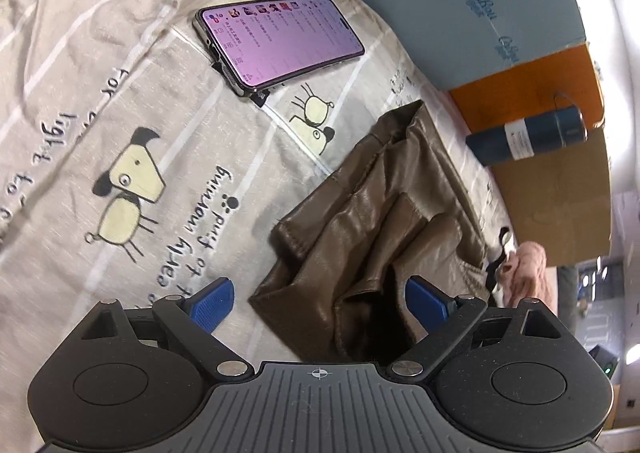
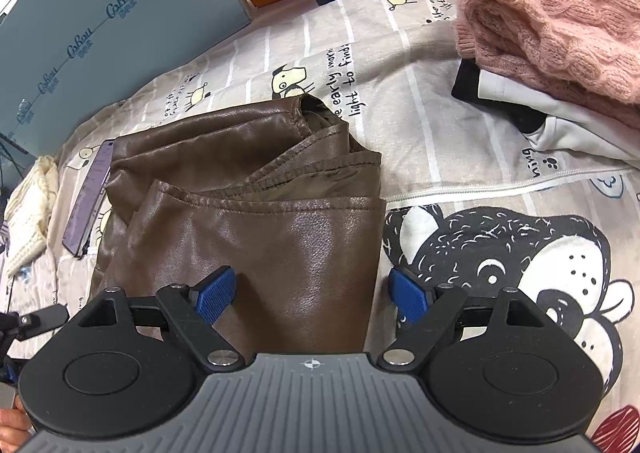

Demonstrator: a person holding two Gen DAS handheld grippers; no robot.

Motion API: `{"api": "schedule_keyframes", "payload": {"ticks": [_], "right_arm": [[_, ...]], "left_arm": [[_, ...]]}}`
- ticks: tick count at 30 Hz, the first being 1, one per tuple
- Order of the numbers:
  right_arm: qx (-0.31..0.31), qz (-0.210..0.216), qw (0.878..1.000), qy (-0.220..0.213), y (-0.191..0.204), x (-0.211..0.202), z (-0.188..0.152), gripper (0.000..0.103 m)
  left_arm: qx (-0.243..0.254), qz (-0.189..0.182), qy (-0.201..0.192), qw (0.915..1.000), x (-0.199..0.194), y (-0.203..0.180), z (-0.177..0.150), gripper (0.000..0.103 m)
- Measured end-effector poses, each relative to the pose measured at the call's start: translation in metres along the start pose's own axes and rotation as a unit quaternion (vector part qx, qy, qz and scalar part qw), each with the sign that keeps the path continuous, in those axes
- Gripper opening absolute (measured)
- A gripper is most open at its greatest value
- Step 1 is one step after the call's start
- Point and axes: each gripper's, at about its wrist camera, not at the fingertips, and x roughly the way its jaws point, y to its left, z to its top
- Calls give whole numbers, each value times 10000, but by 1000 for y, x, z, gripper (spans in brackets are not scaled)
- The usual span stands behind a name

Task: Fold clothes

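A brown leather-look garment [image 2: 256, 213] lies folded in layers on the printed bed sheet [image 2: 420, 125]. My right gripper [image 2: 314, 299] hovers open over its near end. One blue pad [image 2: 214, 299] is above the leather; the other pad [image 2: 412, 299] is just past the garment's right edge. In the left wrist view the same garment [image 1: 372, 221] lies bunched, with its folds reaching in between the fingers. My left gripper [image 1: 320, 303] is open above its near corner, and neither pad presses on the cloth.
A lit phone [image 1: 280, 41] lies on the sheet beside the garment. A pink knit sweater [image 2: 552, 21] rests on a white and black garment [image 2: 540, 109] at the right. A dark blue bottle [image 1: 524, 137], an orange box [image 1: 528, 93] and a grey-blue box [image 1: 460, 5] line the far edge. A cream knit [image 2: 28, 213] lies left.
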Motion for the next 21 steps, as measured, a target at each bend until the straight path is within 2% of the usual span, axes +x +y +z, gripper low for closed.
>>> {"api": "schedule_keyframes", "payload": {"ticks": [13,18,21], "right_arm": [[49,353,9994,50,-9,3,6,83],[269,699,9972,45,-10,9,10,84],[485,818,9955,-30,-12,11,11,84]], "left_arm": [[189,56,-352,9992,6,-9,-10,94],[443,-4,-400,9982,10,-13,-10,94],[380,-188,-434,9982,15,-16,-7,94]]}}
